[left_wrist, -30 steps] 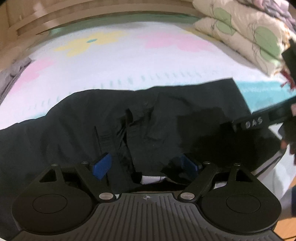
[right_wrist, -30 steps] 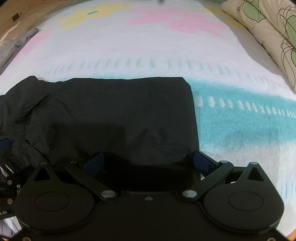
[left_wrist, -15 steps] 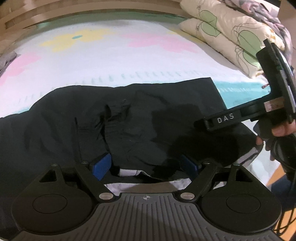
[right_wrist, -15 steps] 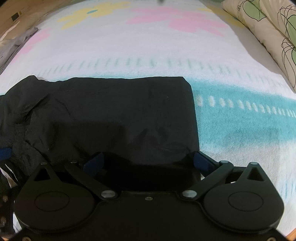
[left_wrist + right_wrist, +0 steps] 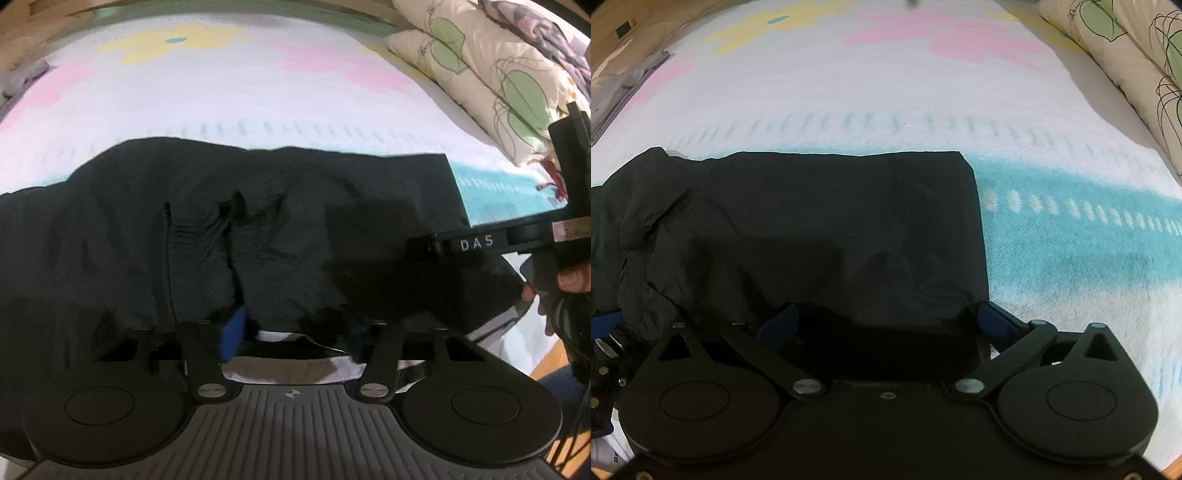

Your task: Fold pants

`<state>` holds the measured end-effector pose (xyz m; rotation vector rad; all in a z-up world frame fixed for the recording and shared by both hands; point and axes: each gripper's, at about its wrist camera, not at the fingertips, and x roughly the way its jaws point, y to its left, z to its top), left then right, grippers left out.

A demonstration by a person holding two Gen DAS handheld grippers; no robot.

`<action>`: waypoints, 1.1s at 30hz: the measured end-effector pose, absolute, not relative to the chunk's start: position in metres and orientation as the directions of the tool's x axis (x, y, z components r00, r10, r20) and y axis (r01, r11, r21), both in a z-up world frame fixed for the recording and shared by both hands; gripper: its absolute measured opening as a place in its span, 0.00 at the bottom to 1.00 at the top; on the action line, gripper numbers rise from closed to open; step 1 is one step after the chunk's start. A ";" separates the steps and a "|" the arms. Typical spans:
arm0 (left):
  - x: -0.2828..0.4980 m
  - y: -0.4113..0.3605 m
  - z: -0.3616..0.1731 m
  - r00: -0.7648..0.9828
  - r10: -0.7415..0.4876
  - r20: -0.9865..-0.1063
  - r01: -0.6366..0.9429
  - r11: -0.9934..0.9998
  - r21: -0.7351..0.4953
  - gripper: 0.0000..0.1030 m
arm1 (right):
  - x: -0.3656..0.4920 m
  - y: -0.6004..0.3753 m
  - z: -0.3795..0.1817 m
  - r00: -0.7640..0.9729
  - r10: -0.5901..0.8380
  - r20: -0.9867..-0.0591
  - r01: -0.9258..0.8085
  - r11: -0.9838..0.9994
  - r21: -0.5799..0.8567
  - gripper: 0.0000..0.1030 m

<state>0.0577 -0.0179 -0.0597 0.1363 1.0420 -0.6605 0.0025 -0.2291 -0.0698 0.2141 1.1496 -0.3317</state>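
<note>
Your black pants point(image 5: 258, 229) lie spread on the blanket point(image 5: 221, 96), ahead of both jaws. Your left gripper point(image 5: 291, 332) is closing, the pants' near edge bunched between its 2 pads. Your right gripper point(image 5: 886, 321) stands released, straddling the hem corner.

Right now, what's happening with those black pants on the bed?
A person is folding black pants spread on a flowery blanket, holding a two-finger tool in each hand. The left tool sits at the near edge of the pants, and its jaws are closing with a bunch of the cloth between them. The right tool rests open over the near edge by the squared-off end. Nothing looks folded over yet. Pillows lie off to the side.
</note>
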 end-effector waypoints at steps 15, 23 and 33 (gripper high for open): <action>0.045 0.016 -0.024 0.495 -0.387 -0.778 0.501 0.859 -0.108 0.19 | 0.002 -0.240 -0.042 0.447 -0.183 -0.876 0.443 0.896 0.039 0.99; 0.059 0.018 -0.051 0.428 -0.312 -0.848 0.462 0.882 -0.091 0.23 | 0.010 -0.226 -0.054 0.429 -0.130 -0.894 0.415 0.907 0.067 0.99; 0.052 0.023 -0.023 0.493 -0.255 -0.832 0.414 0.910 -0.034 0.40 | 0.013 -0.209 -0.075 0.384 -0.172 -0.907 0.407 0.913 -0.001 1.00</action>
